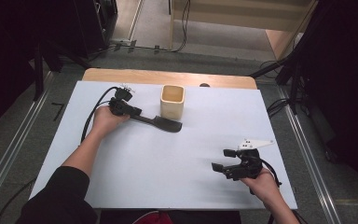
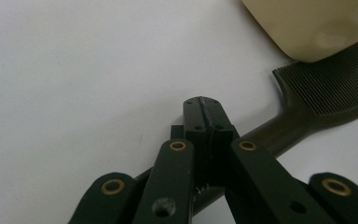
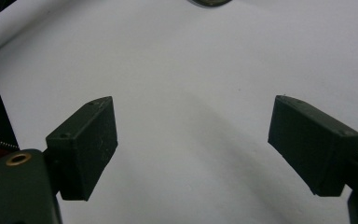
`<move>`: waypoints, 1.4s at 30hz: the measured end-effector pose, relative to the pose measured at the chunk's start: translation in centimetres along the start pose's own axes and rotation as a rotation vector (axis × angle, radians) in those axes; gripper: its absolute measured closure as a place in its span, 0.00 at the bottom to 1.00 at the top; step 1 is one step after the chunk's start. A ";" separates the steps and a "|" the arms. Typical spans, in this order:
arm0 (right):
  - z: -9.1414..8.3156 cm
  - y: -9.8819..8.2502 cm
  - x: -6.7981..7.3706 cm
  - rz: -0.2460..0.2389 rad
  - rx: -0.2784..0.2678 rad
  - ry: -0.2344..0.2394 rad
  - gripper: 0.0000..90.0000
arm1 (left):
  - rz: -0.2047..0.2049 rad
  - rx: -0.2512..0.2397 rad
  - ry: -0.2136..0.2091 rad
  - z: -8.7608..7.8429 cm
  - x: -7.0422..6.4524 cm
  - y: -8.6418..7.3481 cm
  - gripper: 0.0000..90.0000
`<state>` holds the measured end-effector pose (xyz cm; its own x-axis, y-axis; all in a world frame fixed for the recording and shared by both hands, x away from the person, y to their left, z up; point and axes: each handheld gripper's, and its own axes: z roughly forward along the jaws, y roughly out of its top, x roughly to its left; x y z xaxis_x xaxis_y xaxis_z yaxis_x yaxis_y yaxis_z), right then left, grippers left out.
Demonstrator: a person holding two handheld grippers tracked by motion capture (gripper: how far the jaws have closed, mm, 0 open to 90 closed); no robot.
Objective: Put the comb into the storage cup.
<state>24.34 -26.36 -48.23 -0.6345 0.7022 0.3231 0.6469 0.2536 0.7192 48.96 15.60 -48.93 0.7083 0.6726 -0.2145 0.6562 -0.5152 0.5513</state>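
Comb: handle clamped in the left gripper, teeth end partly hidden behind the cup.
Right gripper: jaws wide apart, holding nothing.

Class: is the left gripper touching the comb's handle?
Touching. In the left gripper view, the left gripper has its jaws shut on the handle of the comb.

Left gripper jaws shut tight on black comb handle. Comb teeth at 2 o'clock, touching cream cup at 1 o'clock. White table underneath.
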 end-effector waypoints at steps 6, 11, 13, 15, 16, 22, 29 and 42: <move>0.0 0.0 0.0 -0.002 0.001 -0.002 0.15 | 0.003 0.000 -0.008 -0.3 -0.3 -0.5 1.00; 0.1 0.0 0.0 -0.002 0.002 -0.004 0.15 | 0.034 0.018 -0.013 -0.7 -0.8 -1.0 1.00; 0.1 0.0 0.0 -0.002 0.002 -0.004 0.15 | 0.033 0.016 -0.014 -0.7 -0.9 -1.1 1.00; 0.1 0.0 0.0 -0.001 0.001 -0.004 0.15 | 0.037 0.020 -0.017 -0.9 -1.0 -1.4 1.00; 0.1 0.0 0.0 -0.001 0.001 -0.004 0.15 | 0.044 0.021 -0.019 -0.9 -1.2 -1.6 1.00; 0.0 0.0 0.0 -0.001 0.000 -0.005 0.15 | 0.058 0.026 -0.027 -1.3 -1.7 -2.0 1.00; 0.1 0.0 0.0 -0.001 0.000 -0.004 0.15 | 0.075 0.036 -0.039 -1.6 -2.5 -2.6 1.00; 0.1 0.1 0.1 -0.005 0.006 -0.005 0.15 | 0.076 0.043 -0.072 -1.9 -3.7 -4.2 1.00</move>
<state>24.35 -26.16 -48.24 -0.6353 0.7045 0.3163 0.6463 0.2608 0.7171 43.04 16.25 -48.95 0.7725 0.5913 -0.2314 0.6091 -0.5871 0.5332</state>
